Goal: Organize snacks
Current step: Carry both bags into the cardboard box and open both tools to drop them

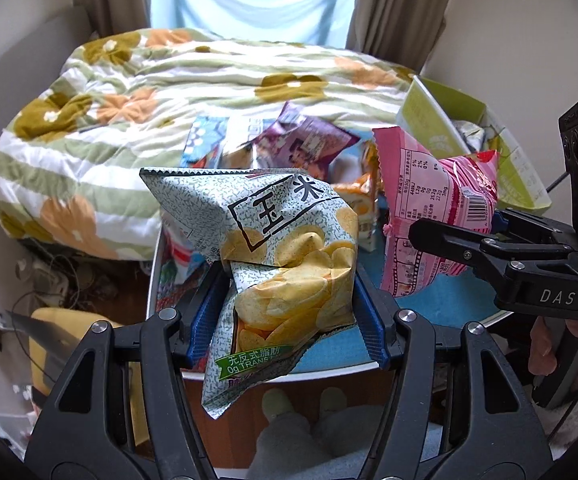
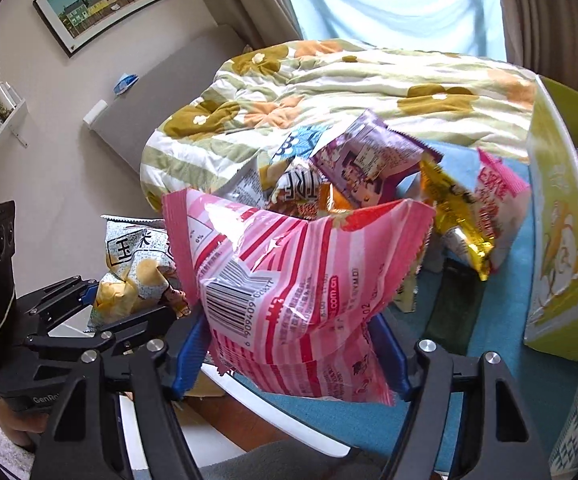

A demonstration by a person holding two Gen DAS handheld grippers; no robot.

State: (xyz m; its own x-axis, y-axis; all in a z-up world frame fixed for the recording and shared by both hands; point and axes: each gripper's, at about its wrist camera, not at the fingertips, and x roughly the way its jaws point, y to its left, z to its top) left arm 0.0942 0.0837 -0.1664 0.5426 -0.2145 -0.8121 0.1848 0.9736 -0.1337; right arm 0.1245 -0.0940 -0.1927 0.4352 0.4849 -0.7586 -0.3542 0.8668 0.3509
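My left gripper (image 1: 289, 312) is shut on a grey-green chip bag (image 1: 285, 248) with yellow chips printed on it, held up above the table's blue mat (image 1: 441, 308). My right gripper (image 2: 293, 348) is shut on a pink striped snack bag (image 2: 289, 280), barcode facing the camera, also lifted off the mat. Each gripper shows in the other's view: the right gripper (image 1: 441, 240) with the pink bag (image 1: 429, 216), the left gripper (image 2: 129, 312) with the chip bag (image 2: 137, 268). A pile of loose snack bags (image 2: 353, 176) lies behind on the mat.
A green cardboard box (image 2: 561, 248) stands open at the right on the mat, with packets inside. A flower-patterned quilt (image 1: 137, 92) covers the bed behind the table. The table's white rim (image 1: 329, 372) runs in front; a person's slippered feet (image 1: 301, 404) show below it.
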